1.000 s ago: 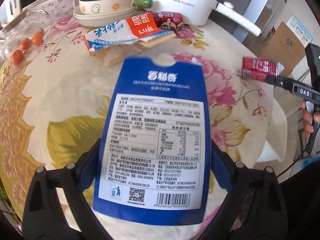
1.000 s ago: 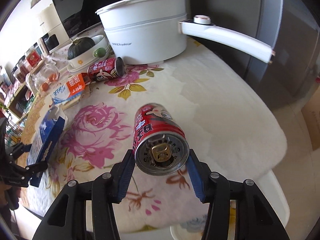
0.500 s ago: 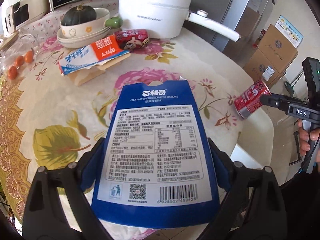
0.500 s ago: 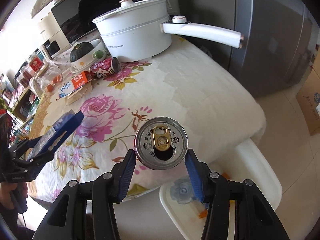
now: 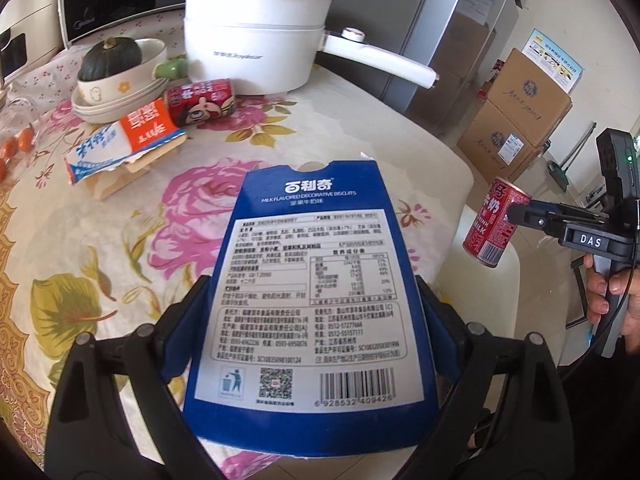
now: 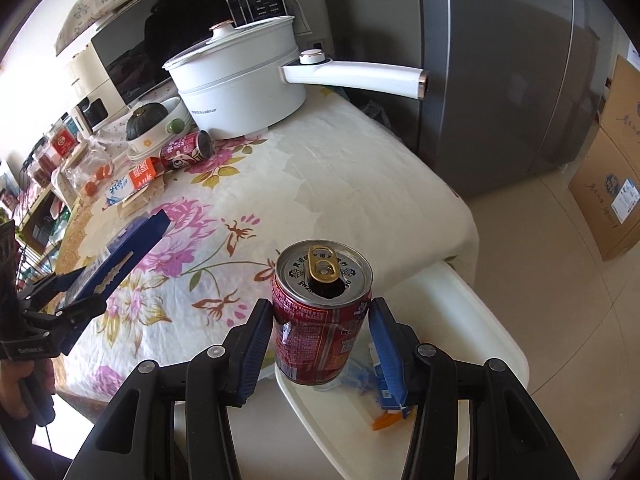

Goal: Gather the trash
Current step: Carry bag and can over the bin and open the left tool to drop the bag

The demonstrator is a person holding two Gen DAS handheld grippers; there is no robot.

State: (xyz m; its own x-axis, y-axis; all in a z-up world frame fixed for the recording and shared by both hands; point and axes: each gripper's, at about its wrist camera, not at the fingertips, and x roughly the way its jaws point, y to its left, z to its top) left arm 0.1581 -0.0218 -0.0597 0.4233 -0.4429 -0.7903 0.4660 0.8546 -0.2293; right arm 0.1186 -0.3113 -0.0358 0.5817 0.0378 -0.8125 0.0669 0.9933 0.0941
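My left gripper (image 5: 312, 300) is shut on a flat blue biscuit box (image 5: 312, 280) and holds it above the flowered table (image 5: 360, 128). My right gripper (image 6: 322, 316) is shut on an opened red drink can (image 6: 320, 320), held upright over a white bin (image 6: 460, 320) beside the table's edge. The can (image 5: 494, 220) and right gripper (image 5: 516, 214) also show in the left wrist view. Another red can (image 5: 200, 100) and a torn milk carton (image 5: 124, 140) lie on the table.
A white electric pot (image 5: 256, 52) with a long handle stands at the back. Stacked bowls with a dark squash (image 5: 112, 60) sit beside it. Cardboard boxes (image 5: 520, 120) stand on the floor at right. The bin holds some scraps (image 6: 384, 420).
My right gripper carried the can off the table's edge and turned it upright over the bin. My left gripper lifted the blue box and drew it back.
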